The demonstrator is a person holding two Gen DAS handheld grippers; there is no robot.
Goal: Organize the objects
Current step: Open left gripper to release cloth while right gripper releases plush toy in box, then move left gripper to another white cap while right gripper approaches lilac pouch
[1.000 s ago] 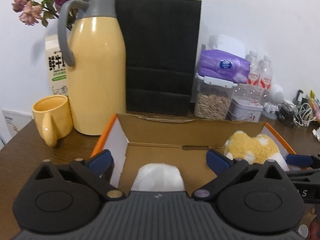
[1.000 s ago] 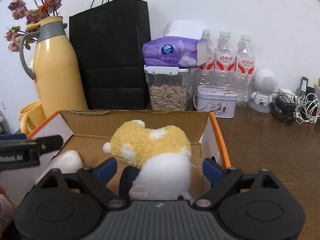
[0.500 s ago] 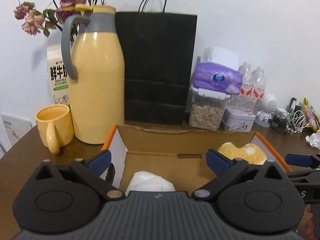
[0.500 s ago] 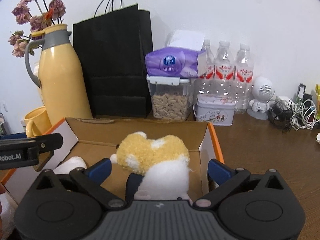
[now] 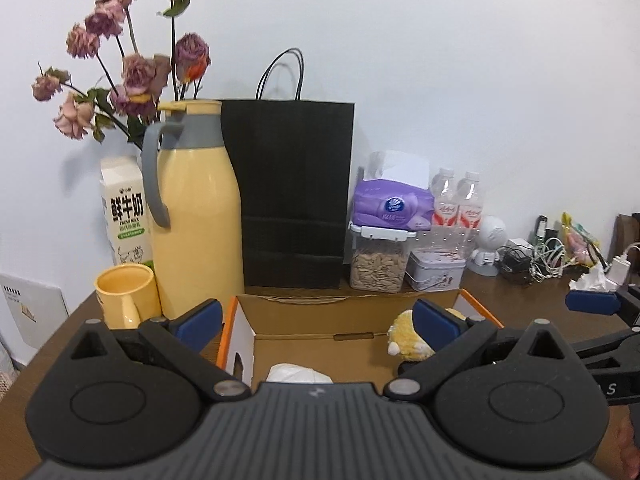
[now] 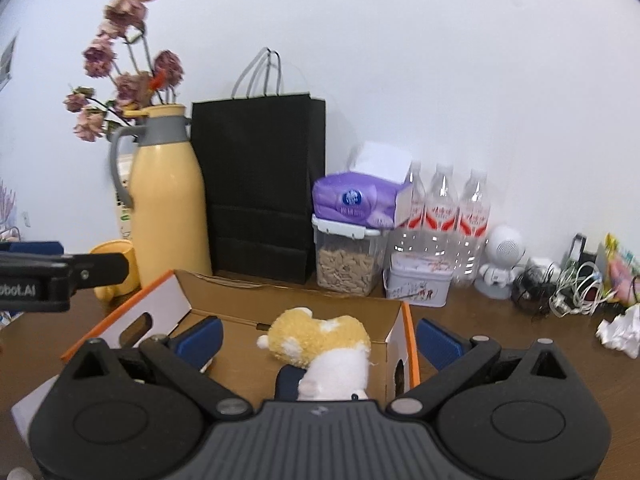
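Observation:
An open cardboard box [image 5: 320, 316] [image 6: 304, 308] with orange edges stands on the brown table. Inside it lie a yellow-and-white plush toy [image 6: 316, 340] [image 5: 404, 338] on the right and a white soft object [image 5: 298, 374] on the left. My left gripper [image 5: 318, 320] hangs above the box's near left part, open, with nothing between its blue pads. My right gripper [image 6: 318, 336] hovers over the plush toy, wide open, its fingers clear of the toy. Each gripper shows at the edge of the other's view.
Behind the box stand a yellow thermos [image 5: 196, 216], a yellow mug [image 5: 126, 294], a milk carton [image 5: 126, 216], dried flowers, a black paper bag [image 5: 294, 196], a seed jar [image 5: 378, 262] under purple tissues, a tin [image 6: 416, 284], water bottles [image 6: 440, 216], a small white robot figure [image 6: 500, 260], cables and crumpled paper [image 6: 620, 330].
Both grippers have risen and drawn back from the box, so the box and its contents sit lower and smaller. The plush toy and the white object stay in the box.

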